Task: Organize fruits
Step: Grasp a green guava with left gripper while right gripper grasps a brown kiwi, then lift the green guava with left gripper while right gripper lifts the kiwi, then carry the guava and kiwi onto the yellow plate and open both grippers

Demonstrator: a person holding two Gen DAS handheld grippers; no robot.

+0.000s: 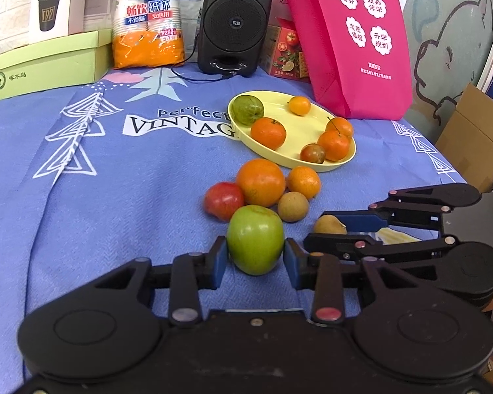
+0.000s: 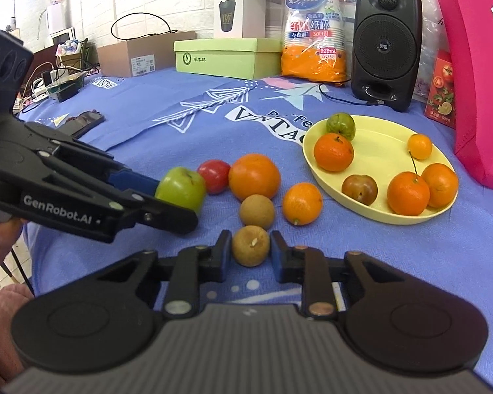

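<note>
The left gripper point(image 1: 255, 252) is clamping the green apple point(image 1: 255, 239) on the blue tablecloth point(image 1: 115, 197). The right gripper point(image 2: 250, 252) is closing its pads against a brown round fruit point(image 2: 250, 245), both lying near the yellow plate point(image 2: 378, 151) holding six fruits.

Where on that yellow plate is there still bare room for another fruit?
The yellow plate has a bare patch mid-plate, between the tangerine and small yellow fruit. Its near rim is crowded: a dark plum and two oranges.
</note>
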